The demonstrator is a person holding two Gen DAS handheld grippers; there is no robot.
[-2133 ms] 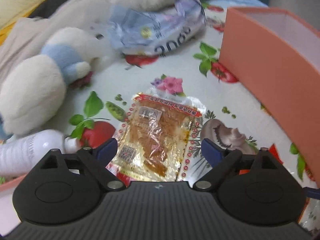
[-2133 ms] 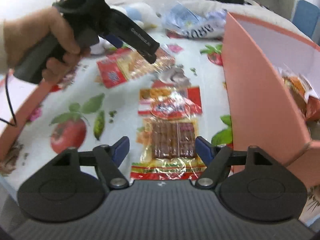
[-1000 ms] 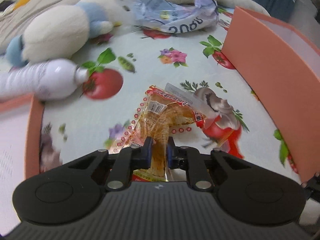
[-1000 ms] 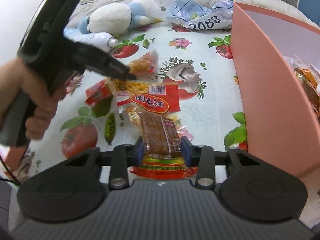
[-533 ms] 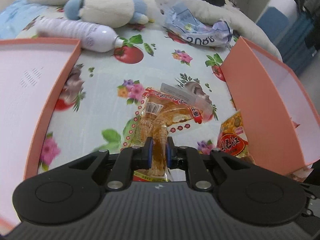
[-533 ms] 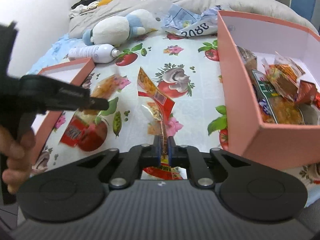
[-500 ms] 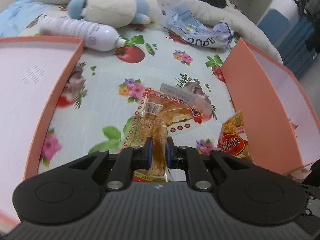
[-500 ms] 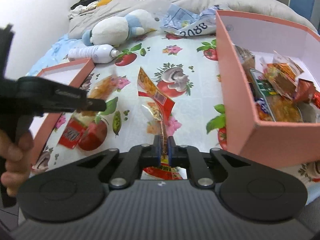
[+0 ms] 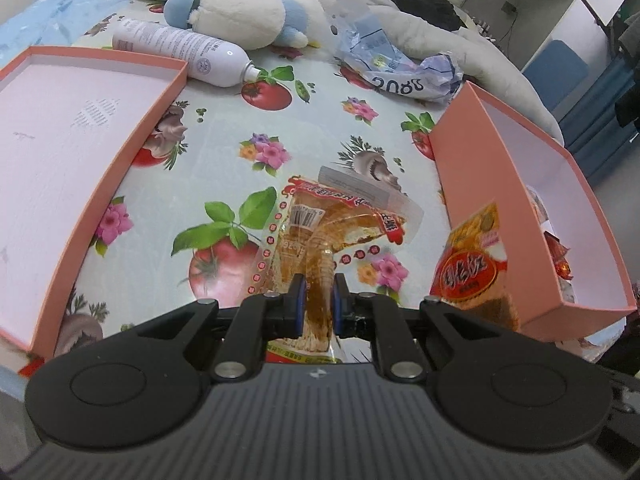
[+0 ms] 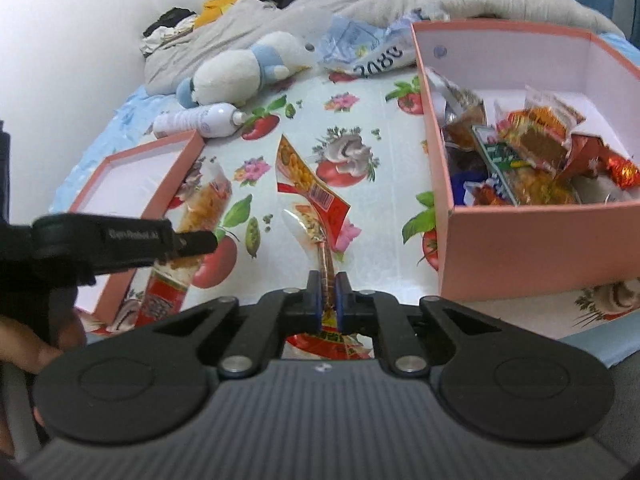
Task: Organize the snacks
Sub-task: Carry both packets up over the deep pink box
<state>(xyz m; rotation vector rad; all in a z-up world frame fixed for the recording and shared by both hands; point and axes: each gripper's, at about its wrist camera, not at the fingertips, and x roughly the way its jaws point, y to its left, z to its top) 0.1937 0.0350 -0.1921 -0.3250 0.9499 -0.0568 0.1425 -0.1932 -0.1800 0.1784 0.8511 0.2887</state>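
My left gripper (image 9: 317, 300) is shut on a clear orange snack packet (image 9: 320, 232) and holds it above the flowered cloth; it also shows in the right wrist view (image 10: 200, 208). My right gripper (image 10: 327, 300) is shut on a red and yellow snack packet (image 10: 308, 188), which hangs edge-on; it also shows in the left wrist view (image 9: 472, 268), beside the box. The pink box (image 10: 520, 236) at the right holds several snack packets (image 10: 532, 152). Its near wall shows in the left wrist view (image 9: 480, 184).
A shallow pink lid (image 9: 132, 148) lies at the left. A white bottle (image 9: 184, 56), a plush toy (image 9: 240, 16) and a crumpled blue bag (image 9: 400, 76) lie at the far side. Grey bedding (image 10: 360, 4) lies behind.
Both grippers closed on their packets and lifted them off the cloth. Both have risen further and the box's contents have come into the right wrist view.
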